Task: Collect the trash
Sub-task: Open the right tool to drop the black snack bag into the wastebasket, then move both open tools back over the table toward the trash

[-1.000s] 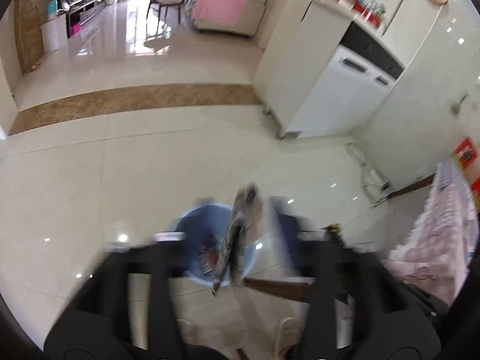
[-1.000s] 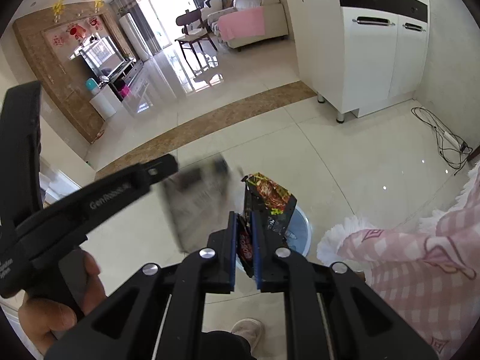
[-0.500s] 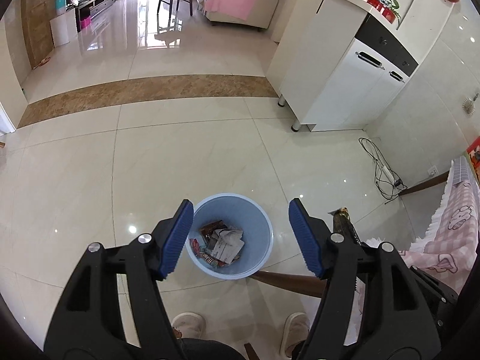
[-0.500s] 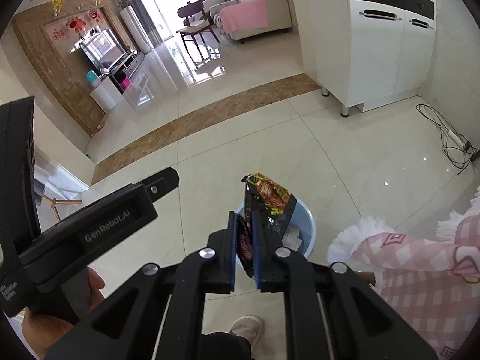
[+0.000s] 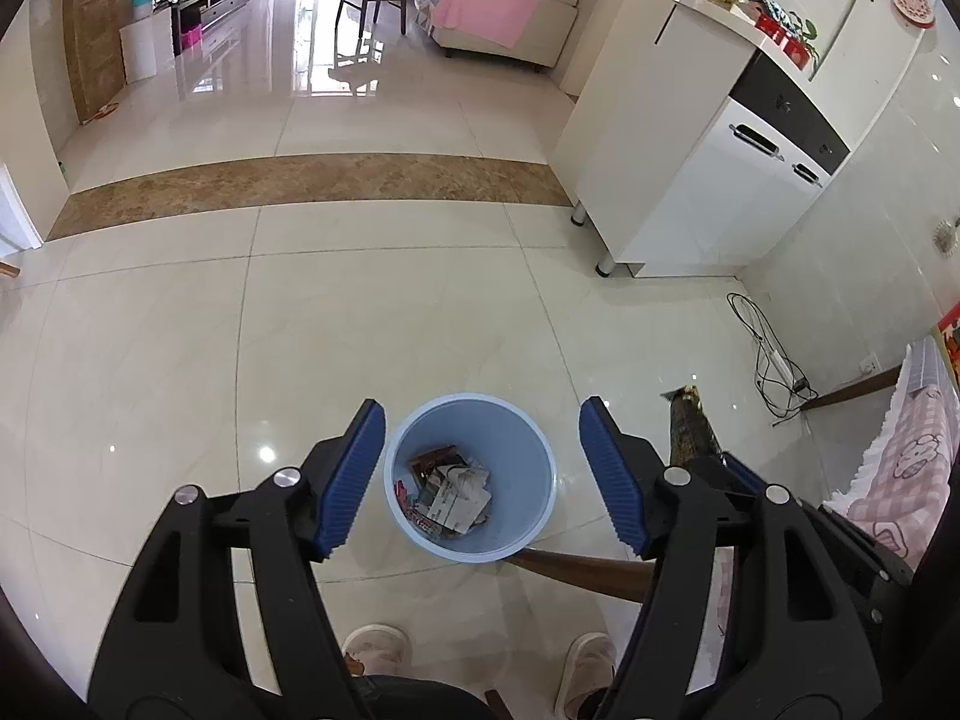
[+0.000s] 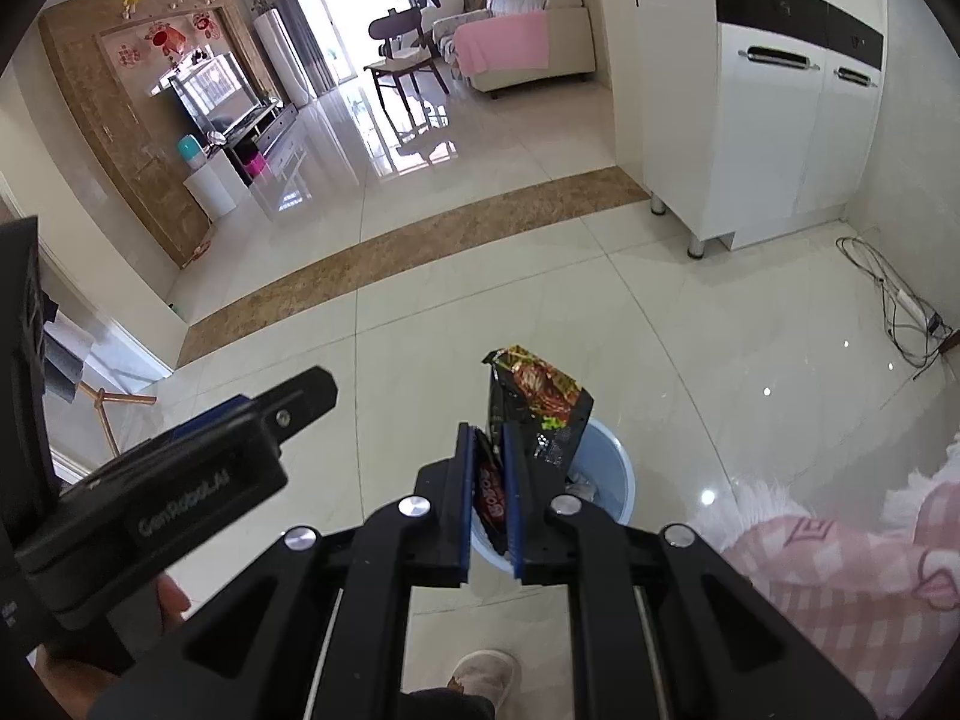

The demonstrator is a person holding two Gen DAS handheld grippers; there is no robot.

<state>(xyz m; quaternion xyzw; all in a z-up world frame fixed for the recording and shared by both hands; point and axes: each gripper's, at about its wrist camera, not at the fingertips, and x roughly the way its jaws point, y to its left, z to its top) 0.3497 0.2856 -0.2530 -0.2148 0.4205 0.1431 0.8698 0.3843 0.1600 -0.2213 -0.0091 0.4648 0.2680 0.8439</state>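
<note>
Since my left gripper (image 5: 480, 480) is spread wide with nothing between its pads, hovering right over the blue bin (image 5: 469, 476) on the floor, that side's job looks done. Inside the bin there's a little heap of crumpled wrappers (image 5: 447, 495).

Moving right: my right gripper (image 6: 491, 495) is clenched on a dark snack bag (image 6: 531, 405), which sticks up above the fingers, over the near edge of the bin's rim. To do this bit well, I'd push the right hand a little further so the whole bag is above the opening, not the rim, then let go. It's light and floppy, so it could catch the edge and slide out onto the tiles. I'd keep the left hand off to the side too.

Compared with a second ago: a blurry grey wrapper was dropping from the left gripper; now it's lying in the bin. The right grip hasn't changed.
</note>
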